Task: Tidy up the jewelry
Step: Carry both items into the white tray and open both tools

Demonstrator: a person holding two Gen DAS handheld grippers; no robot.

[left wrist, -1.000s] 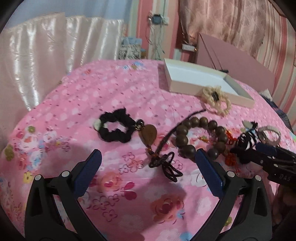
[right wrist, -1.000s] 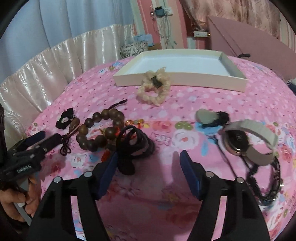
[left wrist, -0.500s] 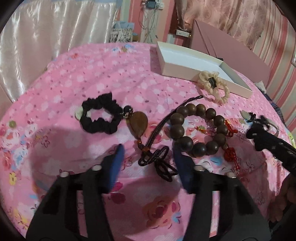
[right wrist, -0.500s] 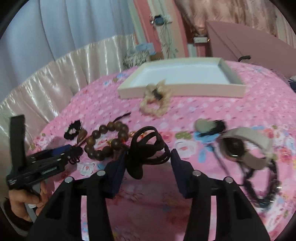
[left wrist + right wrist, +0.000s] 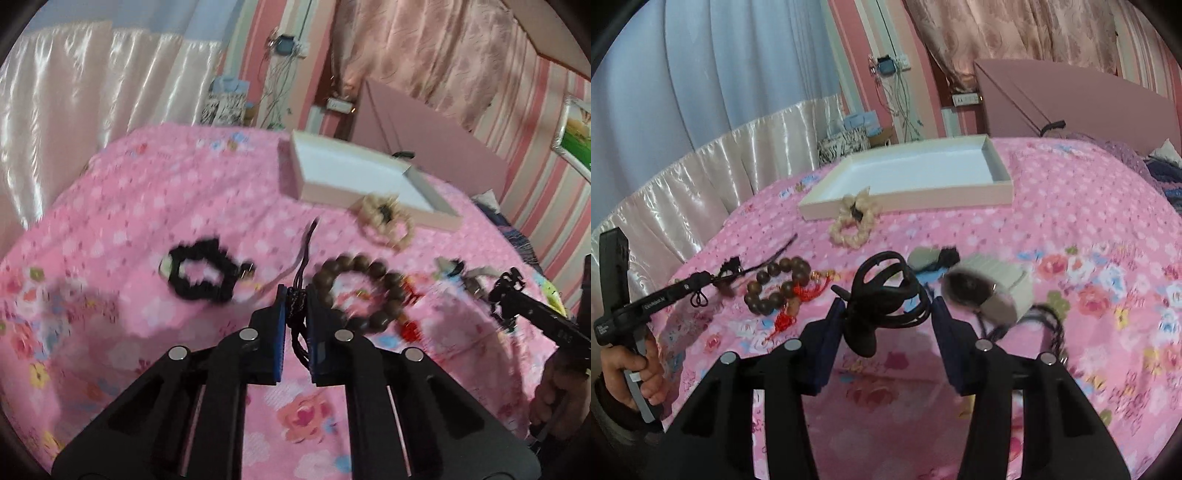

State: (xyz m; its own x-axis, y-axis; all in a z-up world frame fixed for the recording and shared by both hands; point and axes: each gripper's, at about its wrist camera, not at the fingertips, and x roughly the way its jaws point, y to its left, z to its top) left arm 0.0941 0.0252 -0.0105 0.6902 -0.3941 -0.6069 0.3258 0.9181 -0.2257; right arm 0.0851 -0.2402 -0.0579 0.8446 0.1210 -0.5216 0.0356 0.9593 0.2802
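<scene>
On a bed spread with a pink floral sheet (image 5: pixel 1071 229), the left gripper (image 5: pixel 295 299) is closing its jaws on a dark braided cord (image 5: pixel 297 306), which is pinched between the blue pads and trails up and away over the sheet. The landmark is the shallow white tray (image 5: pixel 993 192) (a box lid, perhaps) near the far edge of the bed. A cream scrunchie (image 5: pixel 853 221) lies against the tray's near wall. Nearer the camera than that scrunchie sits a ring of brown wooden beads (image 5: pixel 364 291) with red knotted tassels, just beside the left gripper's tips; a black scrunchie (image 5: pixel 203 273) lies further to the left of the beads, well apart from the tray. The right gripper (image 5: pixel 886 314) has its fingers clamped around a black coiled hair tie (image 5: pixel 886 295), held above the sheet, on the near side of the tray. To its right, a watch with a pale band (image 5: pixel 990 291) rests on the sheet beside a grey and black piece (image 5: pixel 931 256), blurred. A person's hand (image 5: pixel 628 373) grips the left tool's handle.
</scene>
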